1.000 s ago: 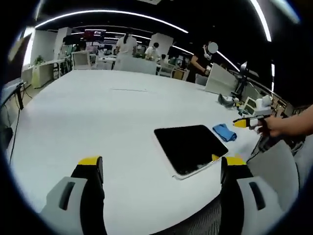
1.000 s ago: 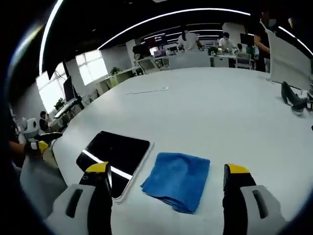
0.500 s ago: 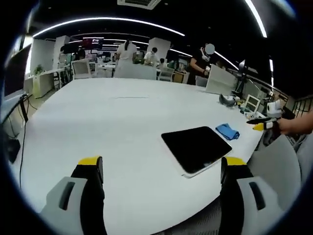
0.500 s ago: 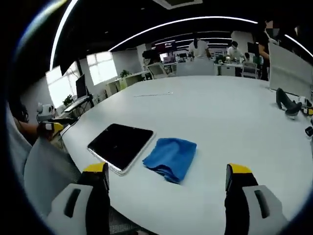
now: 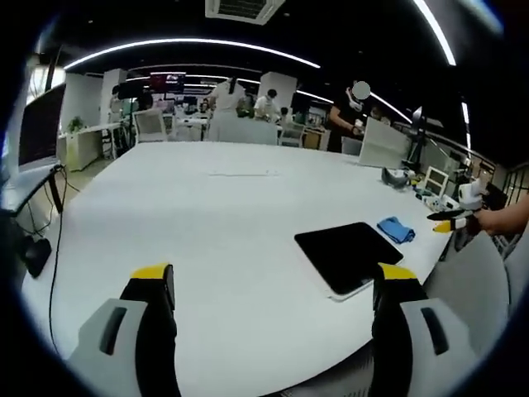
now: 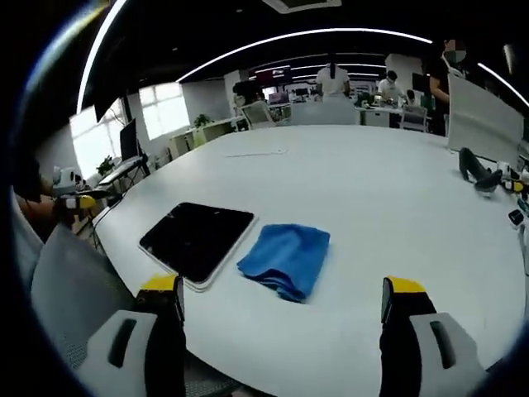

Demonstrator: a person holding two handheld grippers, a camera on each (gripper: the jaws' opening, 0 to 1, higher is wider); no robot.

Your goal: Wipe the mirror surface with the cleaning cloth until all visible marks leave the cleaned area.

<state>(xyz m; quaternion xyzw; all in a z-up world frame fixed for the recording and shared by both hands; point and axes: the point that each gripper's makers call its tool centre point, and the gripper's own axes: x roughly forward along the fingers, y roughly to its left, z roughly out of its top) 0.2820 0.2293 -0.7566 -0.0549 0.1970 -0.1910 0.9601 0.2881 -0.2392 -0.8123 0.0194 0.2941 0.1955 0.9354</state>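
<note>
Right gripper view takes in a broad white desk [image 6: 388, 190], smooth and matte with a rounded edge, in a wide open-plan office. On it lies the mirror [image 6: 197, 241], a flat dark rectangle with rounded corners and a thin pale border, glossy enough to look black. Touching its right edge is the cleaning cloth [image 6: 286, 259], soft blue fabric folded into a rumpled pad. Both lie ahead of the right gripper [image 6: 281, 299], the mirror nearer its left jaw and the cloth between the two jaws but beyond their tips; the yellow-tipped jaws are spread wide with nothing between them. A grey chair back [image 6: 70, 289] curves below the desk edge at left.

From the left gripper view, the mirror [image 5: 350, 255] sits near the desk's [image 5: 190, 231] near edge, ahead and right of the left gripper [image 5: 273, 277], with the cloth [image 5: 396, 229] at its far corner. That gripper's jaws are also spread and empty.
</note>
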